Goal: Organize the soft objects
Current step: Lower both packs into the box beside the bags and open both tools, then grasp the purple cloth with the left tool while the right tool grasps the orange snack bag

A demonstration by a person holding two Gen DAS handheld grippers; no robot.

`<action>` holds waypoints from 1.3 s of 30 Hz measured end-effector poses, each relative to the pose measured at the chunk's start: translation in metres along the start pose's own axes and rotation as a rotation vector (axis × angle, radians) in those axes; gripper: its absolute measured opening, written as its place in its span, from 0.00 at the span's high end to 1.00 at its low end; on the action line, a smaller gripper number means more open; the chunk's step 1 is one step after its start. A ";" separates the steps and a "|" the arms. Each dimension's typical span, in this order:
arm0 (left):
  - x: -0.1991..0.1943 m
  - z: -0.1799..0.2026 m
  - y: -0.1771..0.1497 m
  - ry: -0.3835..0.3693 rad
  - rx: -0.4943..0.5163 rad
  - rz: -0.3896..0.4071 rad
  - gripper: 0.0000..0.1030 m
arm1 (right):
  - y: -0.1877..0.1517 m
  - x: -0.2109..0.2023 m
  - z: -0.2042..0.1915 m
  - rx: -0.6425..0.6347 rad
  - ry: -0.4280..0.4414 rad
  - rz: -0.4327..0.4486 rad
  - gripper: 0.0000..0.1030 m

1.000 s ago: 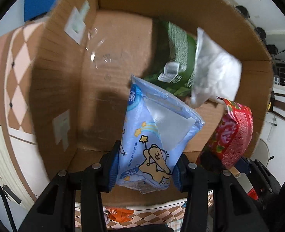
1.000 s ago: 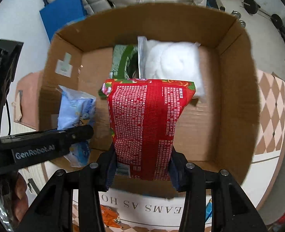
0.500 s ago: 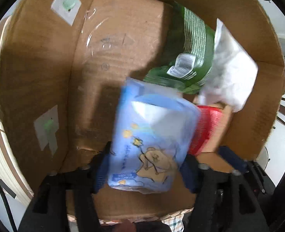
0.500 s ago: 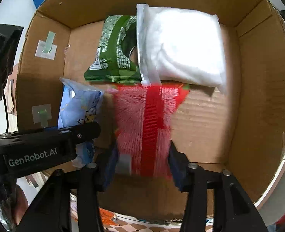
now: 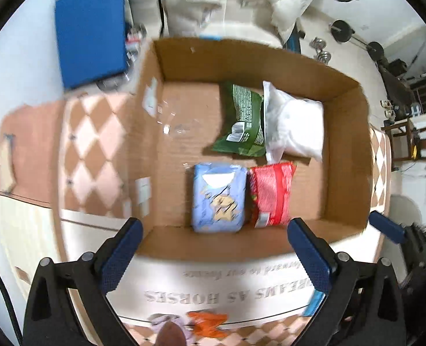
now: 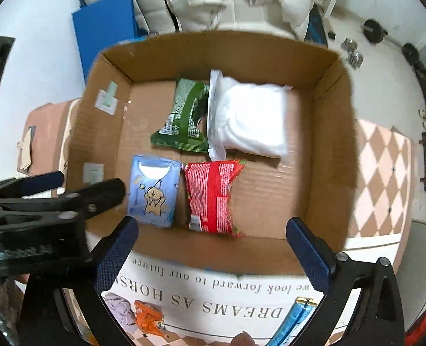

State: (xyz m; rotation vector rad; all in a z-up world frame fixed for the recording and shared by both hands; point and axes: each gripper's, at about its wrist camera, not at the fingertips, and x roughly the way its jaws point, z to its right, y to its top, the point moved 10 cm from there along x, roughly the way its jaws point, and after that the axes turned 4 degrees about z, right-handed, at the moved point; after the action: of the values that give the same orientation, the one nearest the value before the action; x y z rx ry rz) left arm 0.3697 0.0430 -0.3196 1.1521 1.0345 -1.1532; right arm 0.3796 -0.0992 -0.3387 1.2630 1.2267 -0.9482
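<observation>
An open cardboard box [image 5: 345, 155] [image 6: 328, 155] holds a blue tissue pack with a bear [image 5: 218, 197] [image 6: 153, 191] and a red snack pack [image 5: 272, 194] [image 6: 211, 196] side by side near its front wall. Behind them lie a green pouch [image 5: 242, 121] [image 6: 185, 118] and a white padded bag [image 5: 295, 125] [image 6: 249, 118]. My left gripper [image 5: 216, 256] is open and empty above the box's front edge. My right gripper [image 6: 213, 250] is open and empty above the same edge; the left gripper shows at its left [image 6: 39, 201].
The box stands on a checkered cloth [image 5: 91, 155] [image 6: 383, 178]. In front lie a white printed sheet [image 6: 213, 288], an orange packet [image 6: 148, 317], a grey cloth [image 6: 120, 310] and a blue wrapper [image 6: 295, 320]. A blue panel [image 5: 90, 34] leans behind the table.
Both grippers opened and let go: the blue tissue pack and the red snack pack now lie on the box floor. Both grippers have pulled back up above the front wall.
</observation>
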 end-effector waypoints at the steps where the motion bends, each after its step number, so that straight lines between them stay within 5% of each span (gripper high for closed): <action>1: -0.008 0.000 -0.007 0.017 0.012 0.024 0.01 | -0.009 -0.011 0.000 -0.007 0.000 0.019 0.00; 5: -0.023 -0.027 -0.066 0.112 0.005 0.063 0.01 | -0.051 -0.037 0.000 0.006 0.018 0.057 0.00; 8: -0.002 -0.060 -0.136 0.168 -0.035 -0.015 0.01 | -0.109 -0.036 -0.006 0.036 0.072 0.022 0.00; 11: 0.045 -0.081 -0.211 0.089 -0.157 -0.162 0.01 | -0.174 -0.016 -0.014 0.093 0.137 -0.062 0.00; 15: 0.087 -0.087 -0.259 0.062 -0.196 -0.239 0.02 | -0.231 0.016 -0.027 0.133 0.185 -0.159 0.00; 22: 0.124 -0.081 -0.280 0.017 -0.230 -0.250 0.15 | -0.262 0.052 -0.057 0.103 0.187 -0.177 0.00; 23: 0.121 -0.084 -0.278 0.016 -0.229 -0.242 0.28 | -0.261 0.057 -0.061 0.105 0.187 -0.182 0.00; 24: 0.119 -0.088 -0.276 0.034 -0.220 -0.236 0.50 | -0.259 0.059 -0.063 0.116 0.186 -0.169 0.00; 25: 0.117 -0.093 -0.276 0.046 -0.209 -0.237 0.53 | -0.259 0.063 -0.067 0.114 0.188 -0.173 0.00; 39: 0.137 -0.142 -0.303 0.111 -0.253 -0.287 0.50 | -0.267 0.111 -0.118 0.051 0.160 -0.283 0.02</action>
State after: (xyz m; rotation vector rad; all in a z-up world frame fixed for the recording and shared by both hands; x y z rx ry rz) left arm 0.0842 0.1560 -0.5111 0.8939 1.4231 -1.1485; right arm 0.1192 -0.0014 -0.4791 1.2444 1.5442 -1.1029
